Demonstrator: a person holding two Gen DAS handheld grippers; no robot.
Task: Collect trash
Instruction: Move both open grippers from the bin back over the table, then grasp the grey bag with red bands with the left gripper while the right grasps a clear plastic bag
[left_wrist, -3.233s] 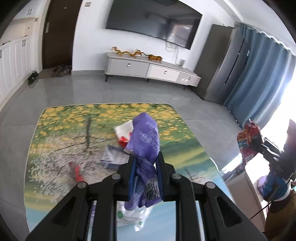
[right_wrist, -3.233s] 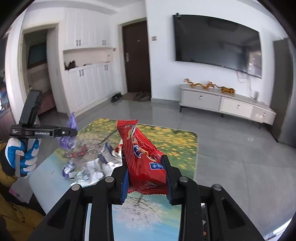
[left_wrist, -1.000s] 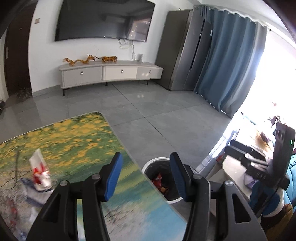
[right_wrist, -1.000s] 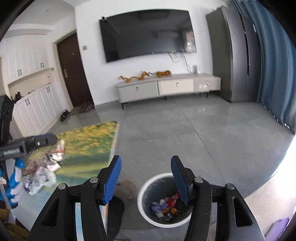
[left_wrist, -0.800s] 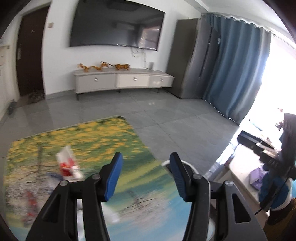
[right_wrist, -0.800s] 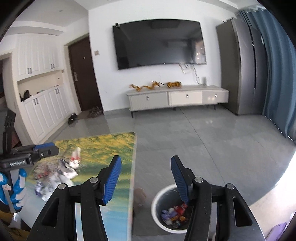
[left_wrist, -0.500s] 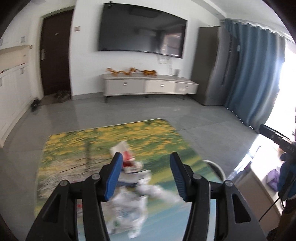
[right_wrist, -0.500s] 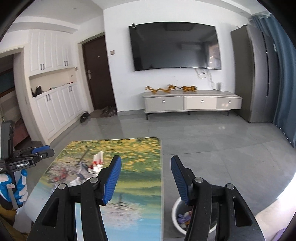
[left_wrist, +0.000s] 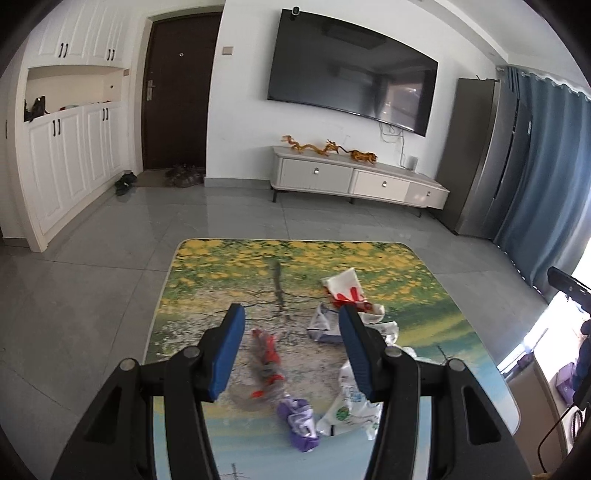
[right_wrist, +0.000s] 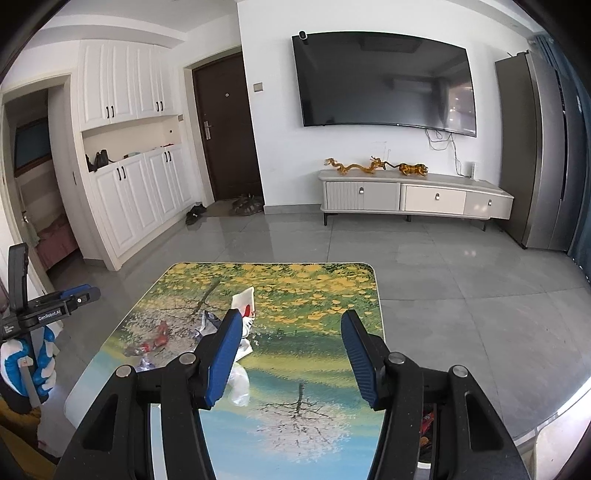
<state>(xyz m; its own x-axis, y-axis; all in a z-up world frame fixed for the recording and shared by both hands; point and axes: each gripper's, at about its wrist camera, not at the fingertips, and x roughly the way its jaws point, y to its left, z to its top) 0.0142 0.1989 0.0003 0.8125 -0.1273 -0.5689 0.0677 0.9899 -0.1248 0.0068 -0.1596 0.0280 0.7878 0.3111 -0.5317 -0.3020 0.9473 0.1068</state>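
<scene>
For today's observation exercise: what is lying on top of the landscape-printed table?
On the table lie loose wrappers: a red-and-white packet, a clear red-printed wrapper, a purple wrapper and a white green-printed bag. The left gripper's finger covers part of the pile.

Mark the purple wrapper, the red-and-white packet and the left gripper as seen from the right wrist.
purple wrapper (left_wrist: 297, 424): left wrist view, on its crumpled middle.
red-and-white packet (left_wrist: 345, 290): left wrist view, on its white upper face.
left gripper (right_wrist: 79, 295): right wrist view, at its blue fingertips.
</scene>
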